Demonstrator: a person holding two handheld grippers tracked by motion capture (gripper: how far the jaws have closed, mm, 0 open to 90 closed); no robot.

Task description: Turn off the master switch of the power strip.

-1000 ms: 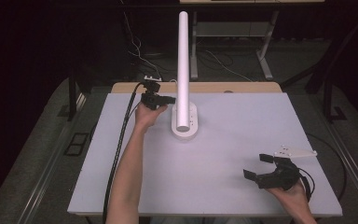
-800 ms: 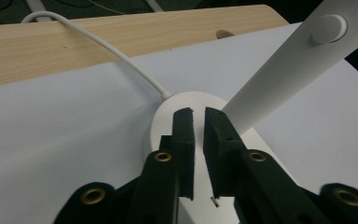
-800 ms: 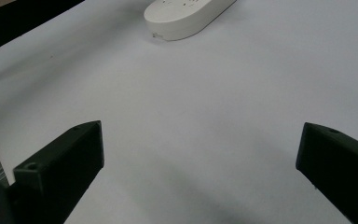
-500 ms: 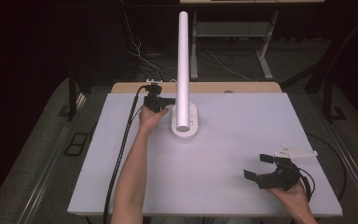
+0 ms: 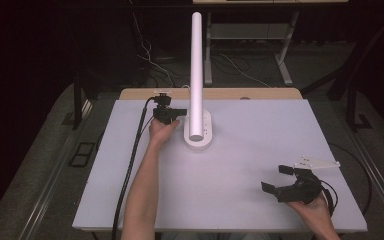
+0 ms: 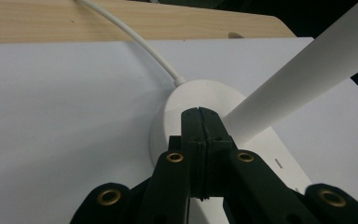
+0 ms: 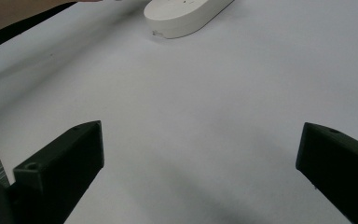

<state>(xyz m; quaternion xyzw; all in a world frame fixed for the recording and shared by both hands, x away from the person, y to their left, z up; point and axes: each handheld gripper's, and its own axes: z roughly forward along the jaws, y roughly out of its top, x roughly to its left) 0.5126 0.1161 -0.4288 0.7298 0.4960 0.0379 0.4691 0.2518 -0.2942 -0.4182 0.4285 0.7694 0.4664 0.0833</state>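
A: Pressing down on the lamp base [image 6: 186, 100] seems to be the step in hand. The left tongs [image 6: 199, 112] are seen closed, jaws pressed flat together with nothing between them, tips over the base just beside the tube [image 6: 303, 70].

B: And the lamp itself?

A: It is stood at the far middle of the tabletop [image 5: 260, 150], with the tube rising upright from the oval base and a white cord [image 6: 135, 42] run off the back. Whether the tips touch the base cannot be told.

B: What could go wrong?

A: If small markings on the base [image 5: 206, 131] are buttons, they could be missed by the blunt closed tips, or the tube could be knocked and the lamp tipped, since it is tall on a narrow foot. A sideways push could also slide the base on the smooth sheet.

B: The right tongs [image 5: 278, 180]?

A: They are held wide open, empty, low over the near right of the tabletop, well apart from the lamp.

B: The surroundings?

A: A plain white sheet is laid over a wooden top [image 5: 240, 93]. The room is dark; cables [image 5: 150, 60] and table legs [image 5: 285, 65] are seen on the floor behind.
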